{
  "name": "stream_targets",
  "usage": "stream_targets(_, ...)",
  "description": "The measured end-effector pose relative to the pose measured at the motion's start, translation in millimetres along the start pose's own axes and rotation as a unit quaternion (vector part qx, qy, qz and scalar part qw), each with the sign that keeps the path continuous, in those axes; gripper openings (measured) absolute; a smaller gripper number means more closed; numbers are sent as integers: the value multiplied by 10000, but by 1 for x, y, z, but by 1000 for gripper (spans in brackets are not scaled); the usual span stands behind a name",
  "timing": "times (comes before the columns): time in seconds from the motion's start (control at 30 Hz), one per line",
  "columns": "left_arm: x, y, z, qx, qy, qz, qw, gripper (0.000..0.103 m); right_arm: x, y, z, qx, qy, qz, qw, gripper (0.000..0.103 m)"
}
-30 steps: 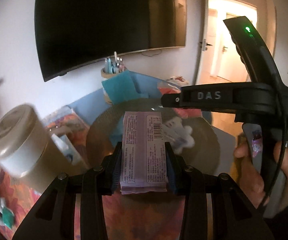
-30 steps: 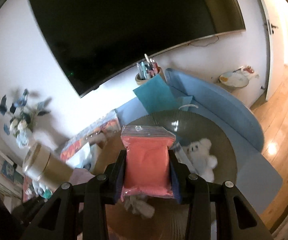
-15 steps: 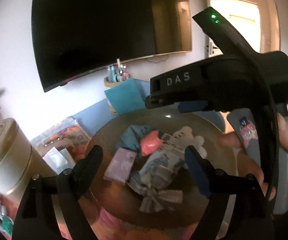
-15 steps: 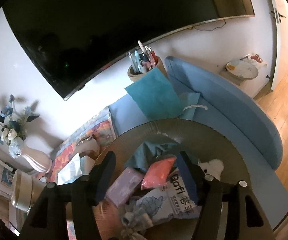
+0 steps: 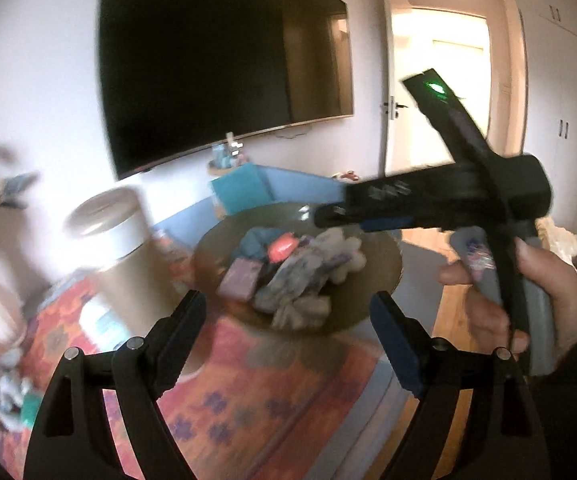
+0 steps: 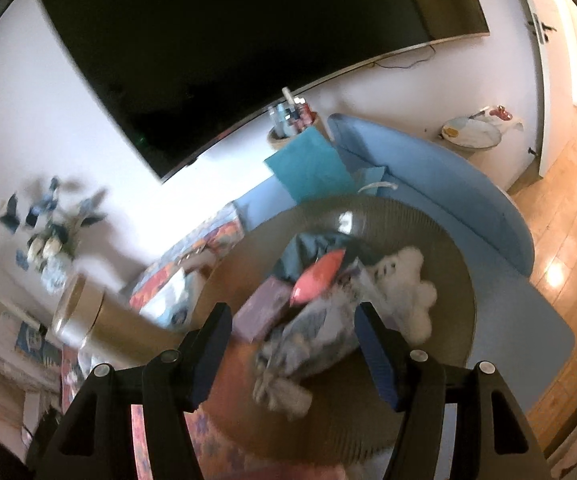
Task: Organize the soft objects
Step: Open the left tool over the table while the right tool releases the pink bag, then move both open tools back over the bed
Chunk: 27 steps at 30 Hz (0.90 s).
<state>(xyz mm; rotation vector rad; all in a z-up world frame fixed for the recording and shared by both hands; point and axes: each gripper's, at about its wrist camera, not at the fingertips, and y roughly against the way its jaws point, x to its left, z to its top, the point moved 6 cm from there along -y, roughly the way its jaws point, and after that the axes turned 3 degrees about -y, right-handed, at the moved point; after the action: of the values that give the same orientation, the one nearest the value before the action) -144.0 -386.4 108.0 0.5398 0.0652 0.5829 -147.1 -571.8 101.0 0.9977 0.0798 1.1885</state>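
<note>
While both grippers, left (image 5: pixel 288 316) and right (image 6: pixel 292 332), were found spread and empty, their jaws just opened, the purple pack (image 6: pixel 262 312) and pink pouch (image 6: pixel 316 276) lay heaped in the round tray (image 6: pixel 454 280). Both were judged light, yielding, best pinched across the flat middle.

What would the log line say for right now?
left gripper: open, empty | right gripper: open, empty | purple packet and pink packet: on round brown woven tray
</note>
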Motion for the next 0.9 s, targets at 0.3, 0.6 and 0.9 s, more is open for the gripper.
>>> stream_targets(0.3,100,67,-74,341,837,1059,9903,83,115,-3,-82,530,1736,384,9826,62)
stream_targets(0.6,245,154,-155,475,2358,2522,9373,83,267,-54,-159,998,3100,1035,9398,62)
stream_targets(0.9,381,200,-245,1154,3922,3146,8567,83,325,-163,-204,2085,2828,1093,9298,62)
